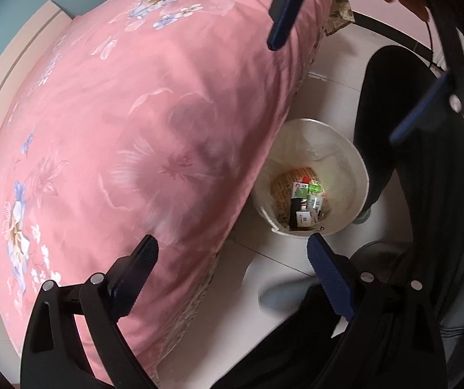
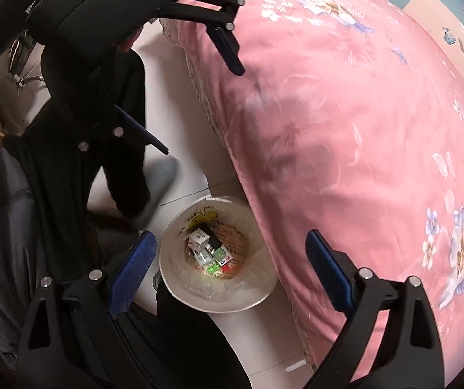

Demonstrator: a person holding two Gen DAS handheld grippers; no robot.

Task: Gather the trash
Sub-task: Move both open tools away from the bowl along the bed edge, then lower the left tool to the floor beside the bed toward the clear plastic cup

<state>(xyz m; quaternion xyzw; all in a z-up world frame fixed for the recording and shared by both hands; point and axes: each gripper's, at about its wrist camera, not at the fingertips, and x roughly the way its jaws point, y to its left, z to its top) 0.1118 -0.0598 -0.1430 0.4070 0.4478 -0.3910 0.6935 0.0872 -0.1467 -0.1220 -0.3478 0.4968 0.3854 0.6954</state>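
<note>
A round white trash bin (image 1: 358, 175) with a clear liner stands on the white tiled floor beside the bed; it also shows in the right wrist view (image 2: 173, 278). Several small boxes and wrappers (image 1: 306, 199) lie at its bottom, also seen in the right wrist view (image 2: 211, 249). My left gripper (image 1: 232, 253) is open and empty, above the bed edge and the bin. My right gripper (image 2: 230, 246) is open and empty, directly above the bin. Each gripper shows in the other's view: the right one (image 1: 335, 87) and the left one (image 2: 204, 110), both open.
A bed with a pink floral cover (image 1: 134, 123) fills the left of the left wrist view and the right of the right wrist view (image 2: 361, 129). The person's dark-trousered legs (image 1: 384, 123) and grey-socked feet (image 2: 160, 175) stand next to the bin.
</note>
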